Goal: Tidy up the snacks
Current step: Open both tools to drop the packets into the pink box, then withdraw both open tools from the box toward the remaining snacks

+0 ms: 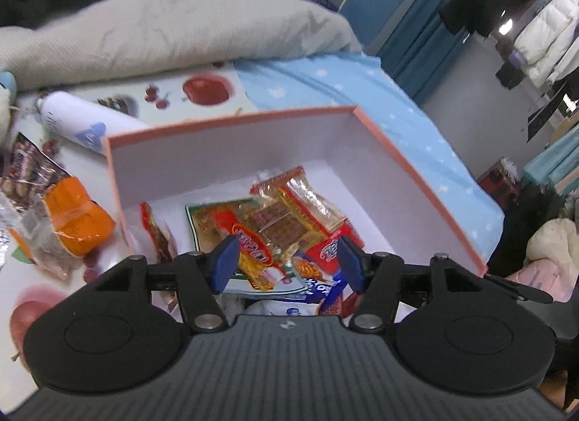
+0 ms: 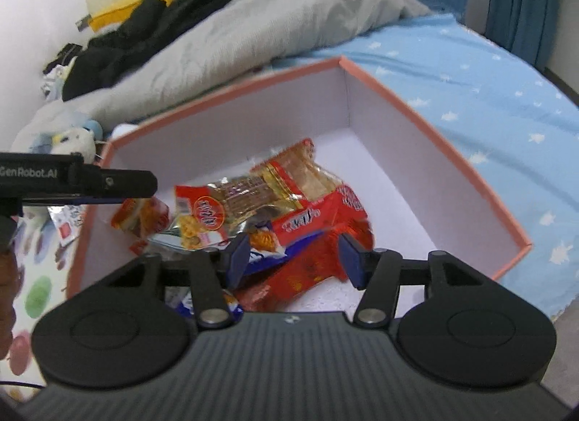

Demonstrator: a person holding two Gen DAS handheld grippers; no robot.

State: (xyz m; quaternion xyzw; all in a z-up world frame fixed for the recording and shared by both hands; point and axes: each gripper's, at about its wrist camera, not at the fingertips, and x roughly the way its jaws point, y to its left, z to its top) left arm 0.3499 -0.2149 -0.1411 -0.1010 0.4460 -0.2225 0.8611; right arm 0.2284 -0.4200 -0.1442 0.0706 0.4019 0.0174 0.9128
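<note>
Reference landmark: the box [image 1: 231,153], an open cardboard carton with a pink rim and pale inner walls, standing on a fruit-print cloth [image 1: 202,95] on the bed. All positions below are given relative to it.

Left of the box, outside its left wall: an orange packet [image 1: 77,220] and a dark foil packet [image 1: 29,164] lie on the cloth, with a clear wrapper partly cut off at the frame edge. A white bottle [image 1: 72,119] lies on its side just beyond the far-left corner. These packets are not yet stowed.

Inside the box: a loose pile of snacks [image 2: 253,204] covers the near-left part of the floor. It includes clear-wrapped cracker packs [image 1: 289,204], a red packet [image 2: 325,218] and a blue-and-white packet [image 1: 315,289]. The packets overlap at mixed angles; none stands in a row. The far and right parts of the floor are bare.

Left gripper [image 1: 287,258]: positioned over the near edge of the pile, jaws parted to roughly a middle width, pads clear of the packets, nothing held.

Right gripper [image 2: 295,256]: positioned over the red packet, jaws likewise parted, nothing clamped.

Right of the box: only the blue star-print sheet [image 2: 488,95]; no snacks are visible there.

Assessment: most snacks appear to be in the box. Remaining work is judged to be transfer of the packets left of the box, and possibly tidying of the pile.
</note>
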